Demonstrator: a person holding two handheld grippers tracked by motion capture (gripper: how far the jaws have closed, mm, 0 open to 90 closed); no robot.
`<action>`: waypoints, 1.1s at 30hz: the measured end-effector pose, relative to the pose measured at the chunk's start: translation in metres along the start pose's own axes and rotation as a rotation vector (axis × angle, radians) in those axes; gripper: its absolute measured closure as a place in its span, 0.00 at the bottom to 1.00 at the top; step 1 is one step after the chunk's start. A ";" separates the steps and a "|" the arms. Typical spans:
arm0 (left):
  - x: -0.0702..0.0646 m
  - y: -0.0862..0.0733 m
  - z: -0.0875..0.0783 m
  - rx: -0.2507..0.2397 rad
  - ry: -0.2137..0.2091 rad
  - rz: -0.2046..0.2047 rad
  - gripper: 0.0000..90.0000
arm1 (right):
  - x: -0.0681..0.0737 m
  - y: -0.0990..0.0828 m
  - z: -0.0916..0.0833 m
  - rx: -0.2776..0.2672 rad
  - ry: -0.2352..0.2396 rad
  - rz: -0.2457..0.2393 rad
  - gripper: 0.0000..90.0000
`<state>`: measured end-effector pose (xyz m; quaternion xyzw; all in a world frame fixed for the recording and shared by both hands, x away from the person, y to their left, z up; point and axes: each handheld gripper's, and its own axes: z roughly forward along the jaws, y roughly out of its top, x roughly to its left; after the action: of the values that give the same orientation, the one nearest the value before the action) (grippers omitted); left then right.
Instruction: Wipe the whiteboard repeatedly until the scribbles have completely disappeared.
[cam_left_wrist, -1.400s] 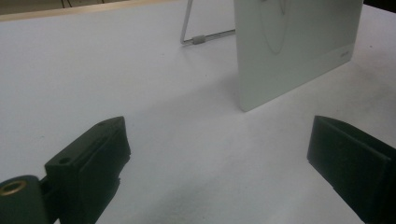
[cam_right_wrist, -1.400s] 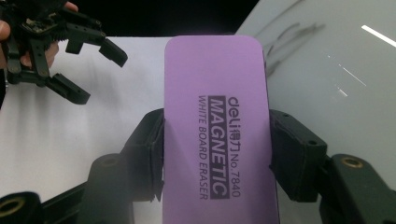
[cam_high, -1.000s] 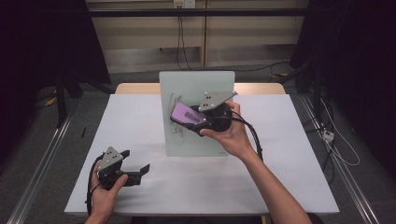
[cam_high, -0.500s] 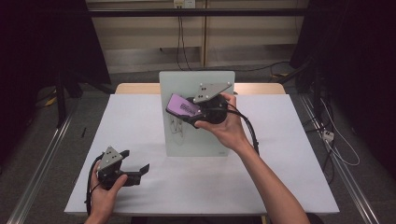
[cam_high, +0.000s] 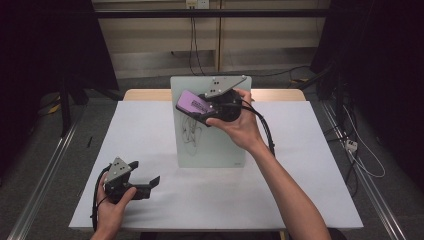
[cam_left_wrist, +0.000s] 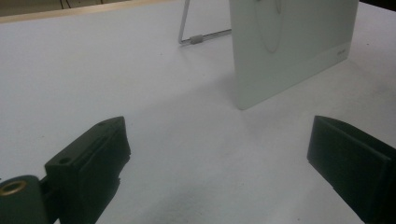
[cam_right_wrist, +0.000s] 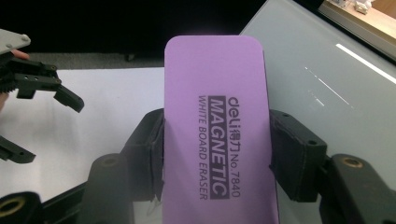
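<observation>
A small white board (cam_high: 220, 145) stands upright on the white table (cam_high: 310, 165), with dark scribbles (cam_high: 188, 129) on its left half. My right gripper (cam_high: 196, 108) is shut on a purple magnetic whiteboard eraser (cam_high: 190, 102), held up against the board's upper left part. In the right gripper view the eraser (cam_right_wrist: 217, 130) sits lengthwise between both jaws, and the board (cam_right_wrist: 327, 70) lies beyond it. My left gripper (cam_high: 146, 180) rests low near the table's front left, open with nothing in it. In its own view the jaws stand wide apart before the board (cam_left_wrist: 289, 46).
The board leans on a wire stand (cam_left_wrist: 196, 39) behind it. Cables run along the floor behind the table and to its right (cam_high: 360, 155). The right gripper's cable (cam_high: 265, 131) trails along the forearm. Metal rails (cam_high: 45, 165) flank the table.
My right gripper has carried the eraser upward and slightly left along the board, toward its top edge. The left gripper has stayed open in about the same place.
</observation>
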<state>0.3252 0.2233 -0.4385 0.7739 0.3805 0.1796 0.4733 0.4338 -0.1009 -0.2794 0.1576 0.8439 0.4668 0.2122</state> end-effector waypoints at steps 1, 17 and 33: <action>0.000 0.000 0.000 0.001 -0.001 0.000 0.06 | 0.000 0.003 0.001 0.013 -0.003 -0.011 0.46; 0.000 -0.001 -0.001 0.005 -0.003 -0.001 0.06 | -0.007 0.012 0.005 0.000 -0.045 0.002 0.46; 0.001 -0.001 -0.001 0.005 -0.001 -0.003 0.06 | 0.007 0.003 0.015 0.040 -0.058 -0.034 0.46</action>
<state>0.3246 0.2246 -0.4390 0.7746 0.3818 0.1774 0.4719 0.4354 -0.0857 -0.2855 0.1606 0.8493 0.4413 0.2413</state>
